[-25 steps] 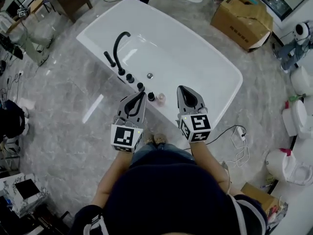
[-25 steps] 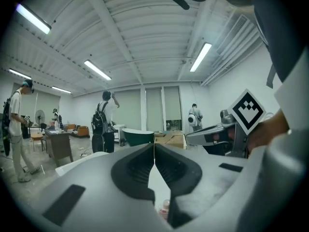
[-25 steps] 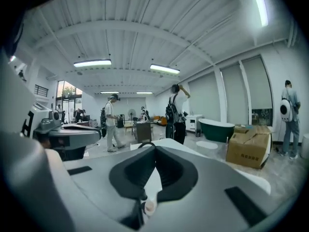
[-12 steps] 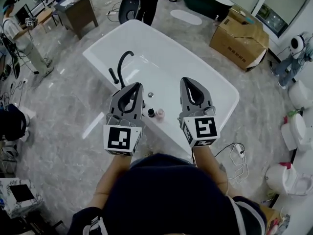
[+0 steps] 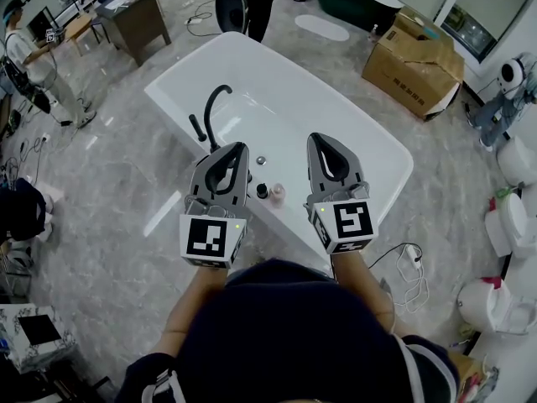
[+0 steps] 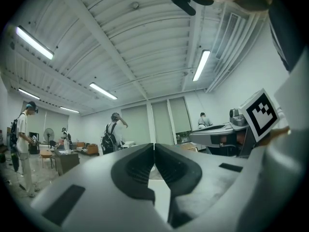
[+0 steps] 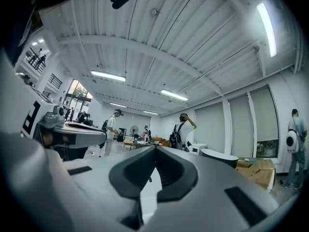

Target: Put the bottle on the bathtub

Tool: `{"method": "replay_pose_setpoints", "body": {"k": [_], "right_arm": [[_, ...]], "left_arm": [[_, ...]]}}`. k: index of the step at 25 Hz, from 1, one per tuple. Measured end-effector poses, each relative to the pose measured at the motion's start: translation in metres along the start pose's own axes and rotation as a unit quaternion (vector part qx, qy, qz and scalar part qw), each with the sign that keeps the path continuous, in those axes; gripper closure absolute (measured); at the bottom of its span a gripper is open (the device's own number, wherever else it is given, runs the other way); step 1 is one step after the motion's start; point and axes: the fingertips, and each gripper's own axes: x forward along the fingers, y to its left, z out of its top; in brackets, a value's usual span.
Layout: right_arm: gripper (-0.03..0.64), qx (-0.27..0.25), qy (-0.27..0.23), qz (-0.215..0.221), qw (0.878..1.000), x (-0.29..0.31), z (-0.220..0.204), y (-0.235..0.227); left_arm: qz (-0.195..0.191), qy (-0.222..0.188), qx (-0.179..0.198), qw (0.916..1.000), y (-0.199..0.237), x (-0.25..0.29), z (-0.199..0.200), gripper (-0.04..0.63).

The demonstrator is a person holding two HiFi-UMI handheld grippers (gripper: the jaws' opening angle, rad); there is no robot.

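In the head view a white bathtub (image 5: 369, 133) lies ahead of me. A small pink bottle (image 5: 276, 194) stands upright on its near rim, beside a dark knob (image 5: 262, 191). My left gripper (image 5: 239, 147) and right gripper (image 5: 315, 137) are held level side by side above that rim, with the bottle seen below and between them. Both are shut with nothing in them. In the left gripper view the left gripper (image 6: 154, 144) shows its tips meeting against the room beyond, and the right gripper (image 7: 155, 146) looks the same in the right gripper view. Neither gripper touches the bottle.
A black curved faucet (image 5: 214, 107) rises from the tub's left rim. A cardboard box (image 5: 417, 50) sits past the tub at right, white toilets (image 5: 510, 208) line the right wall, and a cable (image 5: 409, 257) lies on the floor. People stand at the back (image 5: 243, 2) and left (image 5: 33, 57).
Both grippers have risen toward the head camera and look larger. The view has tilted up, showing more of the room. The bottle has stayed on the rim.
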Motion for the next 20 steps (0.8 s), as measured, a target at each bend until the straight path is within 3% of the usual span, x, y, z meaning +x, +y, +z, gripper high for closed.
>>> {"method": "replay_pose_setpoints", "body": {"k": [20], "right_arm": [[0.59, 0.014, 0.005, 0.0, 1.0, -0.0058, -0.0089, -0.0043]], "left_arm": [[-0.007, 0.002, 0.001, 1.0, -0.0073, -0.0003, -0.0042, 0.568]]}}
